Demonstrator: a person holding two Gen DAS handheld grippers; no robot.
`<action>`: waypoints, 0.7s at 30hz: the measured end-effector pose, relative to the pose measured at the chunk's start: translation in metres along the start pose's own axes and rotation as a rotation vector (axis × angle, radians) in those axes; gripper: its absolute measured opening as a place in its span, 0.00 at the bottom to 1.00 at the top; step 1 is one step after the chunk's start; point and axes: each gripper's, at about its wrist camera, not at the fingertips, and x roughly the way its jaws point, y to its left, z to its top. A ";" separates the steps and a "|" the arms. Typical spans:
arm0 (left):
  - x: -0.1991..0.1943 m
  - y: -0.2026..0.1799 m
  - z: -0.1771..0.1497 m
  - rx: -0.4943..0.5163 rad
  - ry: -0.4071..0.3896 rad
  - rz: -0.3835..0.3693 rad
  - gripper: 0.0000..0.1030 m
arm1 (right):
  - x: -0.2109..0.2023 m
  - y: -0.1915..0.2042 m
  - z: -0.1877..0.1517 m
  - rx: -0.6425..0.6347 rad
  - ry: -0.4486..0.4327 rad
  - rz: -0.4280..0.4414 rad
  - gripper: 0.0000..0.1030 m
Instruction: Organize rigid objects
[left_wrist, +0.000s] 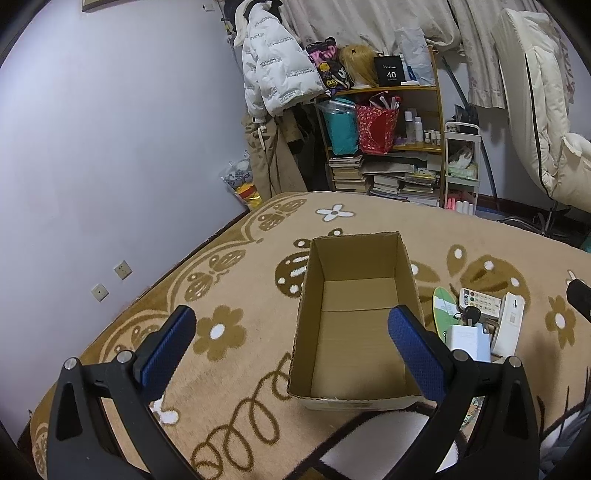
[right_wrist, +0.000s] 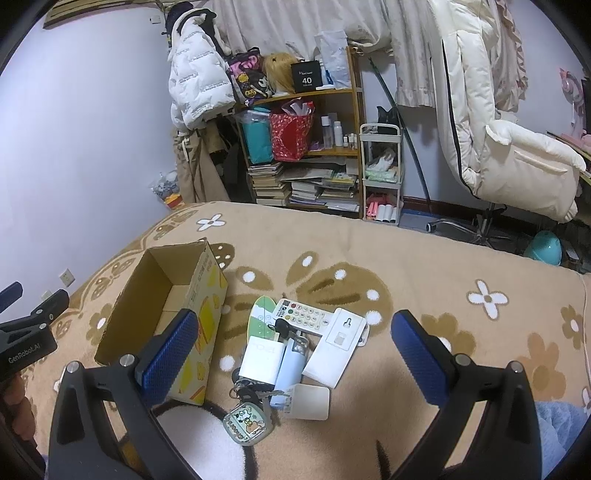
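Note:
An open, empty cardboard box (left_wrist: 354, 332) lies on the flowered blanket; it also shows in the right wrist view (right_wrist: 147, 295). Right of it is a pile: a white remote (right_wrist: 304, 317), a green oval card (right_wrist: 260, 317), a white charger (right_wrist: 262, 360), a light blue case (right_wrist: 290, 369), flat white packages (right_wrist: 334, 350), a white card (right_wrist: 308, 402) and keys with a cartoon keychain (right_wrist: 245, 422). My left gripper (left_wrist: 291, 339) is open, hovering before the box. My right gripper (right_wrist: 295, 347) is open above the pile, empty.
The blanket (right_wrist: 406, 266) covers a bed. A wall (left_wrist: 110, 147) is on the left. Behind stand a cluttered shelf (left_wrist: 388, 140) with books and bags, a small white cart (right_wrist: 380, 173) and a cream chair (right_wrist: 498, 129).

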 end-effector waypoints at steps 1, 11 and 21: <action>0.000 0.001 0.000 0.002 -0.002 0.003 1.00 | 0.000 0.000 0.000 0.000 0.001 0.001 1.00; 0.002 0.002 -0.001 -0.002 -0.006 0.011 1.00 | 0.000 -0.001 0.001 0.005 0.002 0.001 1.00; 0.002 0.002 -0.002 0.000 -0.007 0.012 1.00 | 0.000 -0.001 0.001 0.004 0.002 0.002 1.00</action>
